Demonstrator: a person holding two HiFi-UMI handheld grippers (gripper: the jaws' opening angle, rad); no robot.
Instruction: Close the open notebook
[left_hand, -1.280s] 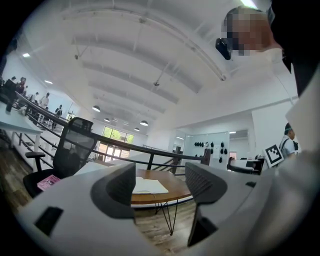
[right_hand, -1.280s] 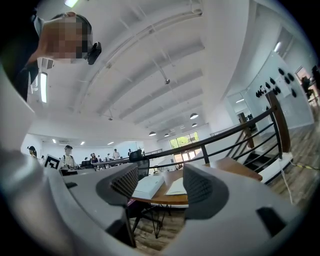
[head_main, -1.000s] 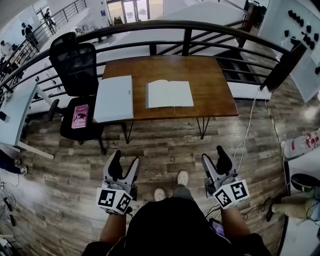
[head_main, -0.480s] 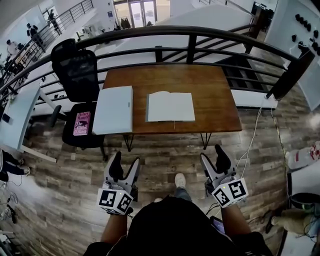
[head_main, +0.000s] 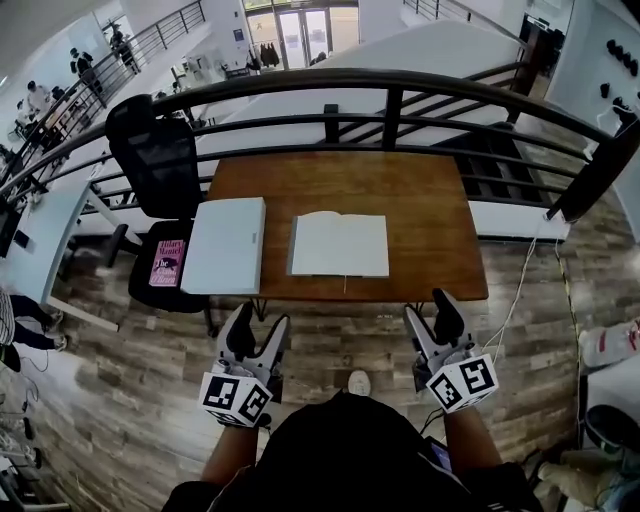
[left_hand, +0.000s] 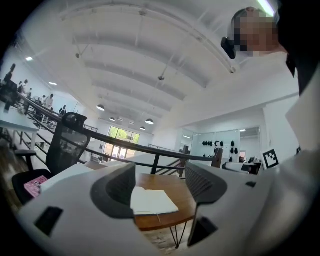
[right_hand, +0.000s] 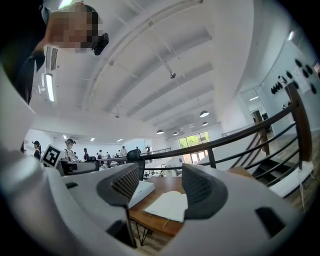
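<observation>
Nearest to me, both tongs are held level and point ahead over the wood floor, short of the surface. The left tongs (head_main: 258, 325) stand with jaws apart and nothing between the pads. The right tongs (head_main: 430, 312) are the same, spread and empty. Neither touches anything.

Just beyond the tips comes the near edge of the surface (head_main: 430, 200), and the open notebook (head_main: 338, 245) lies flat right by that edge, with a thin ribbon trailing over it. The notebook sits straight ahead, in the gap between the lines of my two tongs. Its spread runs left to right, and its spine runs away from me. I judge this matters most for the close, because a page has to swing sideways over that spine, not toward me or away. The left page's outer edge lies ahead of the left tongs and the right page's ahead of the right tongs, so neither hand is clearly nearer. Both are still apart from it.

Left of the notebook lies a closed white book (head_main: 226, 245), overhanging the surface's left end. Further back are the black chair (head_main: 155, 150) and the railing (head_main: 380, 80).
</observation>
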